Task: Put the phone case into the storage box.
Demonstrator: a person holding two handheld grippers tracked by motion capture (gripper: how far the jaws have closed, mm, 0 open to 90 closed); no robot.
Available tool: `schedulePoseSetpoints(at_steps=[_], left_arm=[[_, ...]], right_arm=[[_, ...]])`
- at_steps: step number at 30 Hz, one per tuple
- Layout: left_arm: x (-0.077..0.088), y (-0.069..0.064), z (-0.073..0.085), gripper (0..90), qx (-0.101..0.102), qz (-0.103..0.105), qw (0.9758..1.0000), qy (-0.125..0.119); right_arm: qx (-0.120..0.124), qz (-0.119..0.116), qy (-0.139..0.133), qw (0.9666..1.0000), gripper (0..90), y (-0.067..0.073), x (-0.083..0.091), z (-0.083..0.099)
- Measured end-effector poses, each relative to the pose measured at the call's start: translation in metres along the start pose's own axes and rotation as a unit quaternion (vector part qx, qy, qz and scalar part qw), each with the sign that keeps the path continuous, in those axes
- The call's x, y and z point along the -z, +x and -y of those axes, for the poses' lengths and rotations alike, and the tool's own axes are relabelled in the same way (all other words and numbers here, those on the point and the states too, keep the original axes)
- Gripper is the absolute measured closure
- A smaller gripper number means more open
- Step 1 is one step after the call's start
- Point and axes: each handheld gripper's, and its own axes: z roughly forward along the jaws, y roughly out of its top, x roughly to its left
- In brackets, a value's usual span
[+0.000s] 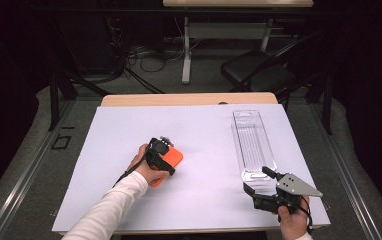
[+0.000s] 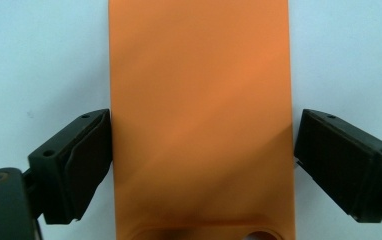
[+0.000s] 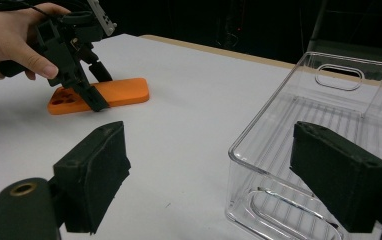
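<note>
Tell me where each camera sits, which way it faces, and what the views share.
High view: above the person's side, facing forward and down on the table; both forearms, hands and grippers show.
Left gripper view: on the left gripper, facing straight down on the orange case; its fingers flank the case.
Right gripper view: on the right gripper, facing level across the table at the clear bin; its fingers straddle the bin's near wall.
Shared: the case shows in all three views, the bin in the high and right gripper views.

Matt orange phone case (image 2: 199, 115), glossy clear plastic bin (image 1: 253, 145), smooth white table cover (image 1: 199, 135)
</note>
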Motion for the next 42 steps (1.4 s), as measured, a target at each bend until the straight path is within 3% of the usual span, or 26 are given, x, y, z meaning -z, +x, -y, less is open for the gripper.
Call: schedulePoseSetpoints(at_steps=[14, 42], left_arm=[[0.0015, 0.0053, 0.0017, 15.3, 0.007, 0.010, 0.9999, -0.006], [0.0066, 0.0074, 0.0025, 16.0, 0.007, 0.005, 1.0000, -0.003]], right_arm=[[-0.001, -0.001, 0.000, 1.0000, 14.6, 0.0003, -0.0004, 0.0001], [0.000, 0.000, 0.000, 1.0000, 14.6, 0.0001, -0.0004, 0.0002]])
